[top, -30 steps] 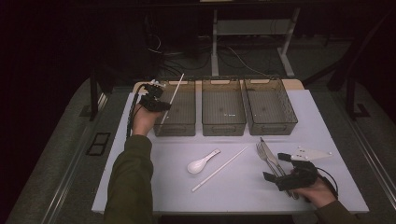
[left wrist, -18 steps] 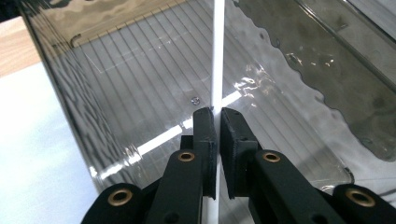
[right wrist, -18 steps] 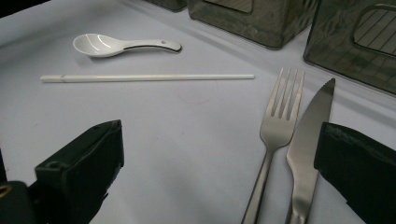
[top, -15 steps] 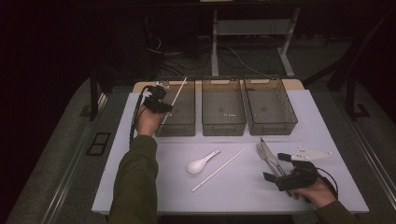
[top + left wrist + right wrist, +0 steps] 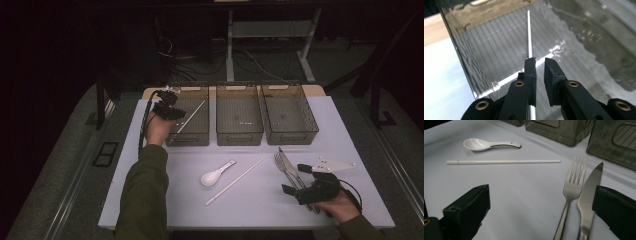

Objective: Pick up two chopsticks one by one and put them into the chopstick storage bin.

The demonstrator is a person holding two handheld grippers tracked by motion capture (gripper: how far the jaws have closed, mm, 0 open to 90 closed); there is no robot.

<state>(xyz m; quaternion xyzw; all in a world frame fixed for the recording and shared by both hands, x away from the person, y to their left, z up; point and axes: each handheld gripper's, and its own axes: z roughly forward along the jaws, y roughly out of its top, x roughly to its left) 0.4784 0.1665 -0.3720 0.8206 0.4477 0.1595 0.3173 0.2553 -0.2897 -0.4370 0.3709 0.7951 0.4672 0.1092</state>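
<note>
Left claw (image 5: 169, 111) had drifted a bit further over the left bin (image 5: 192, 116) at 11 o'clock, jaws slightly apart, white chopstick (image 5: 529, 37) lying loose inside. Right claw (image 5: 306, 182) sat wide open at 5 o'clock around the fork (image 5: 571, 192) and knife (image 5: 589, 195) on the bench (image 5: 165, 200).

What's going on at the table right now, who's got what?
The left gripper is over the left bin, its jaws slightly apart, with one white chopstick lying alongside one jaw and slanting into the bin. The right gripper sits open on the table around the fork and knife. A white spoon and a second chopstick lie loose mid-table. The other two bins look empty.
</note>
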